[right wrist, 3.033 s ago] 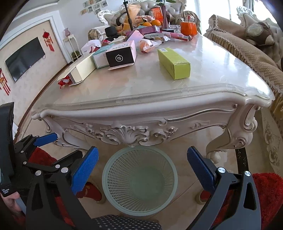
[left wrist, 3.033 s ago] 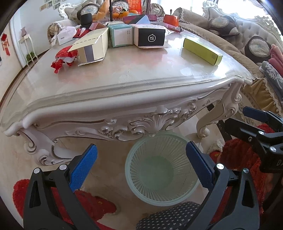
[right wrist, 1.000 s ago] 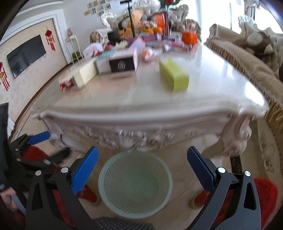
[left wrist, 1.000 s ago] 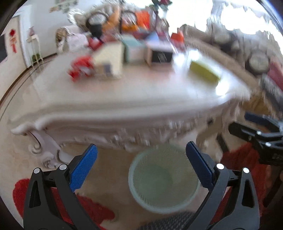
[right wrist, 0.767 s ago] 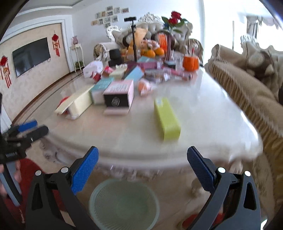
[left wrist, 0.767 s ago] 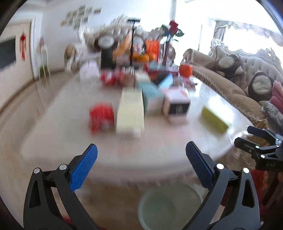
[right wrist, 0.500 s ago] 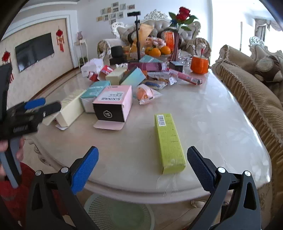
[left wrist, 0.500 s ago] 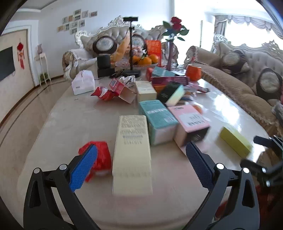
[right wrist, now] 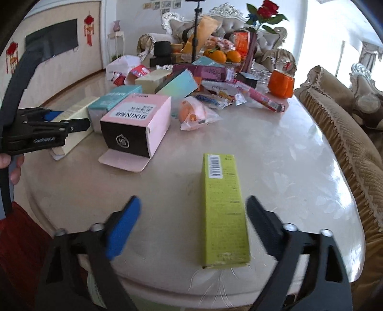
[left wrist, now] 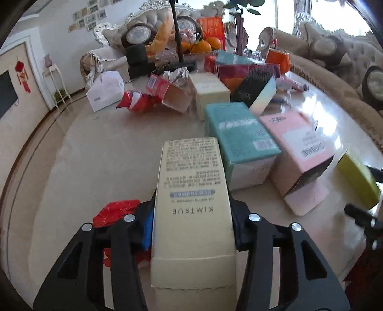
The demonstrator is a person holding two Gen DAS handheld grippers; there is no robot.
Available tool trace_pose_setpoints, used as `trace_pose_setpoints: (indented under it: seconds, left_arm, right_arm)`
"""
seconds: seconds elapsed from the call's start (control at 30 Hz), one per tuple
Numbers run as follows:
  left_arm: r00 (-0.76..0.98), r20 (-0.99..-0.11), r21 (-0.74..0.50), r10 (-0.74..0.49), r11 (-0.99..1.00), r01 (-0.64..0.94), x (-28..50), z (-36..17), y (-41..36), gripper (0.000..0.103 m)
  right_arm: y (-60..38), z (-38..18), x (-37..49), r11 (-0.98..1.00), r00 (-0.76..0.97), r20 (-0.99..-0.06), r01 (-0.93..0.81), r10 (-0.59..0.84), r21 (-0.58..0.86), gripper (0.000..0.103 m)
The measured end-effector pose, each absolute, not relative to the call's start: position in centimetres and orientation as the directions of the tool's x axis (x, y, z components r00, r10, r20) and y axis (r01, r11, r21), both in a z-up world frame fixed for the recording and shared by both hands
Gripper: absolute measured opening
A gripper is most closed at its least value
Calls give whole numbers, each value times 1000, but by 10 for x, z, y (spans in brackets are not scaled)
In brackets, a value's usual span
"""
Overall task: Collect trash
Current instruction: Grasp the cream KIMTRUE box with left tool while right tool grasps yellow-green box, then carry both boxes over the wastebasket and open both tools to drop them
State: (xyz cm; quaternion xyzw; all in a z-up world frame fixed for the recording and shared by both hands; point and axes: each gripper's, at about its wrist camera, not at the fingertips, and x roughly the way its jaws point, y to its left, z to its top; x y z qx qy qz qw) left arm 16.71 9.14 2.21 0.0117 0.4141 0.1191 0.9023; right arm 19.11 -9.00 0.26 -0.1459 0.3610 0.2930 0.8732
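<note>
Fingers (left wrist: 147, 221) closing on matte cream carton (left wrist: 191, 215) — long, rectangular, cardboard.

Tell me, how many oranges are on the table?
2 show clearly: one orange and another orange right beside it, together at the far end of the table, near the roses. More may hide behind them.

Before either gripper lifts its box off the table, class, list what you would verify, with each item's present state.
1. Left gripper closing, pads against the cream box: ok.
2. Right gripper closing around the green box, pads touching it: not ok, gaps show.
3. Green box off-centre between the fingers: not ok.
4. Cream box free of the teal box: cannot tell.
5. Basket under the table edge: ok, partly visible.
</note>
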Motion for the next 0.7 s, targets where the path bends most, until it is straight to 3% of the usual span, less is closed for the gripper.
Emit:
trace_pose_setpoints:
  seconds: [0.03, 0.07, 0.1, 0.43, 0.6, 0.7]
  left_arm:
    - [630, -743, 123, 226, 971, -203, 167, 22, 91, 47]
    - [629, -744, 121, 225, 971, -205, 167, 22, 92, 47]
    - [633, -743, 112, 218, 973, -203, 165, 23, 93, 47]
    - [753, -649, -78, 112, 974, -212, 129, 72, 120, 47]
    - [839, -544, -127, 9, 988, -93, 76, 114, 102, 47]
    - [843, -533, -112, -76, 994, 19, 38, 117, 73, 47]
  right_arm:
    - [-91, 3, 191, 786, 563, -715, -618, 414, -31, 68]
    - [-93, 3, 191, 783, 551, -715, -622, 430, -8, 52]
    - [-95, 4, 192, 779, 539, -713, -627, 449, 17, 28]
    - [-112, 34, 193, 762, 495, -653, -616, 573, 202, 28]
    - [-131, 69, 158, 694, 468, -571, -664, 675, 278, 28]
    - [-140, 72, 127, 666, 439, -565, -688, 699, 289, 28]
